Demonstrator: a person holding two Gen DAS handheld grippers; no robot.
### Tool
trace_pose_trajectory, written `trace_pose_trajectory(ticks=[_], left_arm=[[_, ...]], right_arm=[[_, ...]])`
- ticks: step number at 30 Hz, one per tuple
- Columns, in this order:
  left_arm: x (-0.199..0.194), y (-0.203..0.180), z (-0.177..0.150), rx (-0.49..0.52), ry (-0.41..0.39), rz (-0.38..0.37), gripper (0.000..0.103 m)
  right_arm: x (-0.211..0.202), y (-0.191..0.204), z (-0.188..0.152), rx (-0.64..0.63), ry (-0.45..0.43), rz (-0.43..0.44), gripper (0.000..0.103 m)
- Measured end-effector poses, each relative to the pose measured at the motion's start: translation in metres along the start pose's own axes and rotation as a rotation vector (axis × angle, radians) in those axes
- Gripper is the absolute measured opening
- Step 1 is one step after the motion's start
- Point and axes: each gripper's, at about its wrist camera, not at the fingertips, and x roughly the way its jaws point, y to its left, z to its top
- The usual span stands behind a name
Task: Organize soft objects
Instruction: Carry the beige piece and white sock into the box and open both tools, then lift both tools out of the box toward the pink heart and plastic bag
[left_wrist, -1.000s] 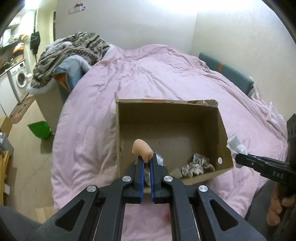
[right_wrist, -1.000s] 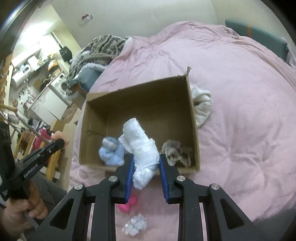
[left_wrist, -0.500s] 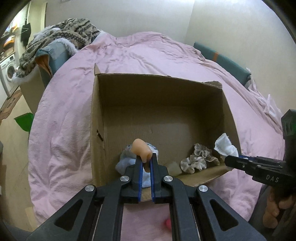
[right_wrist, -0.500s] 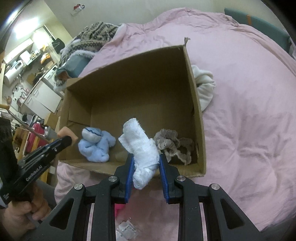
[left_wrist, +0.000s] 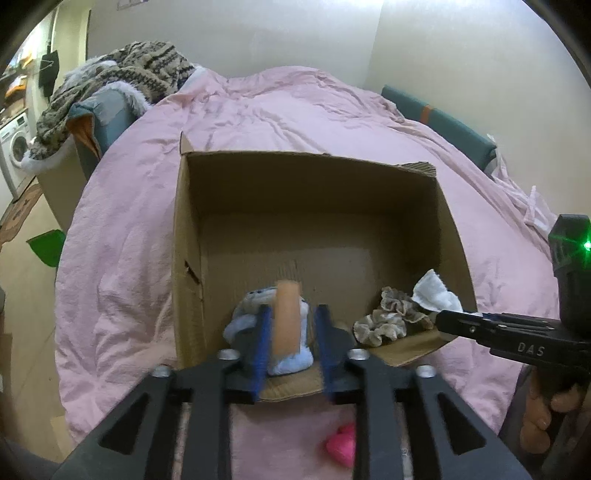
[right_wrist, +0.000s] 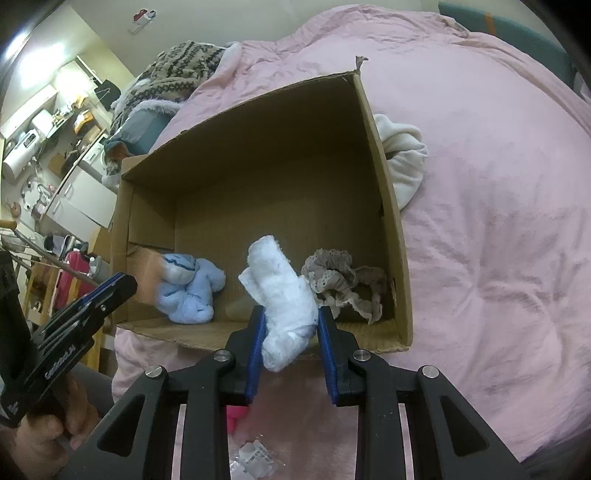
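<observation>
An open cardboard box (left_wrist: 192, 236) (right_wrist: 391, 206) lies on the pink duvet. My left gripper (left_wrist: 291, 332) is open over the box's near left part; a peach soft piece (left_wrist: 286, 317), blurred, is between its spread fingers, apart from them. Under it lies a light blue plush (left_wrist: 291, 360) (right_wrist: 192, 291). A beige lace scrunchie (left_wrist: 391, 317) (right_wrist: 343, 284) lies in the near right corner. My right gripper (right_wrist: 290, 325) is shut on a white cloth (right_wrist: 284, 299) (left_wrist: 434, 291) at the box's near rim.
A white garment (right_wrist: 402, 155) lies outside the box's right wall. A pink item (left_wrist: 341, 445) and a clear wrapper (right_wrist: 255, 459) lie on the duvet in front of the box. A patterned blanket (left_wrist: 122, 70) is heaped at the far left.
My left gripper has opened and let go of the peach piece, which is dropping over the blue plush. My right gripper still holds the white cloth at the box's near edge.
</observation>
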Motion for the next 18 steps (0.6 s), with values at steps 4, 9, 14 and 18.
trace_pose_trajectory(ticks=[4,9,14,18], left_arm=[[-0.004,-0.002,0.0,0.002,-0.027,0.009,0.061],[-0.002,-0.005,-0.001,0.015,-0.01,0.024,0.063],[-0.003,-0.007,-0.001,0.015,-0.015,0.053,0.064],[-0.003,-0.008,0.0,0.019,-0.008,0.084,0.068]], right_arm=[[0.001,0.0,0.001,0.001,-0.001,0.003,0.028],[0.001,0.001,0.002,0.009,-0.002,0.038,0.031],[-0.011,0.004,0.003,0.004,-0.089,0.038,0.078],[-0.013,0.005,0.003,0.001,-0.096,0.049,0.078]])
